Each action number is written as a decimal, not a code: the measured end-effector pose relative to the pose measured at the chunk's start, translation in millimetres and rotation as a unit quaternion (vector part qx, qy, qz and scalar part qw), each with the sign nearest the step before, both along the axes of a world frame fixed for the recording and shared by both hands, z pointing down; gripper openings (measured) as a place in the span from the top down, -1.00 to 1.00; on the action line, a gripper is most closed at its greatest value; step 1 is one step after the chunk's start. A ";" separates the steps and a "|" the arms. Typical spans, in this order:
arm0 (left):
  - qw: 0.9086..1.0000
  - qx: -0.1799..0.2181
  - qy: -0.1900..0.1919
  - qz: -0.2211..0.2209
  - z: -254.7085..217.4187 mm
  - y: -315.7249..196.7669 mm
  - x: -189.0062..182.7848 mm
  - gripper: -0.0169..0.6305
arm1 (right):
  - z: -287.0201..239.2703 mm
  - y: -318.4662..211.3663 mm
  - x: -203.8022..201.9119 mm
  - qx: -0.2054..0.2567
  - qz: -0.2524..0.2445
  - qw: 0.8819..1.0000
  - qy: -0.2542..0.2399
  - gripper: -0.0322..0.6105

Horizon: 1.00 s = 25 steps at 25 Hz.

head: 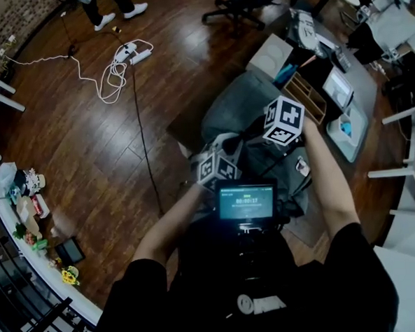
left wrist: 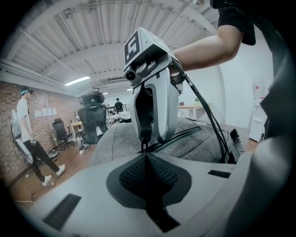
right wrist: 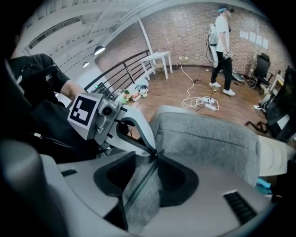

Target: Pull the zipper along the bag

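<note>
grey bag (head: 240,109) lies under both grippers. right gripper (right wrist: 150,163) is closed partway on a fold of the bag beside the zipper (right wrist: 138,185), probably to keep it taut. left gripper (left wrist: 146,156) is pinched fully together on the zipper pull (left wrist: 144,146) atop the bag, apparently ready to draw.

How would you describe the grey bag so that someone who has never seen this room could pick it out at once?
Find the dark wooden floor, then the person at its middle with the left gripper and right gripper held out. The grey bag lies right at their jaws: soft, rounded fabric crossed by a dark zipper, unlike the hard wooden box beside it.
</note>
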<state>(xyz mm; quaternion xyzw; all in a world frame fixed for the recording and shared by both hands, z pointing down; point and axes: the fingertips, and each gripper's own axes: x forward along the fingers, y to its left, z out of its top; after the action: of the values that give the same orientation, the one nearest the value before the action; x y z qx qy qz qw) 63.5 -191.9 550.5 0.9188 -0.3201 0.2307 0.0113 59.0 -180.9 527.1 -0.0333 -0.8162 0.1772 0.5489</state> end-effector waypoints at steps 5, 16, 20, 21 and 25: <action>1.000 -0.001 -0.012 0.002 2.0 -2.7 -1.3 0.95 | 13.9 -3.7 0.3 0.032 0.016 0.999 0.016 0.35; 1.000 0.002 -0.001 0.019 -1.5 -2.7 3.7 0.95 | 20.1 -27.4 0.7 0.006 0.164 0.985 0.046 0.61; 1.000 0.000 0.002 0.022 -3.6 -4.6 5.1 0.95 | 24.5 -36.7 3.0 -0.029 0.240 0.969 0.047 0.75; 1.000 -0.002 0.010 0.016 -5.3 -6.5 3.3 0.95 | 24.3 -37.9 3.7 -0.031 0.254 0.966 0.043 0.78; 0.991 0.024 0.114 -0.066 -39.9 -30.6 -24.0 0.95 | 17.6 -36.3 3.2 -0.016 0.318 0.948 -0.008 0.84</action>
<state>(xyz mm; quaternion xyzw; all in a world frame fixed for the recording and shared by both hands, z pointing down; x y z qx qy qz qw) 39.5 -222.5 510.6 0.9158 -0.3824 0.1156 0.0411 62.2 -217.2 544.7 0.2180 -0.7859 0.3554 0.4567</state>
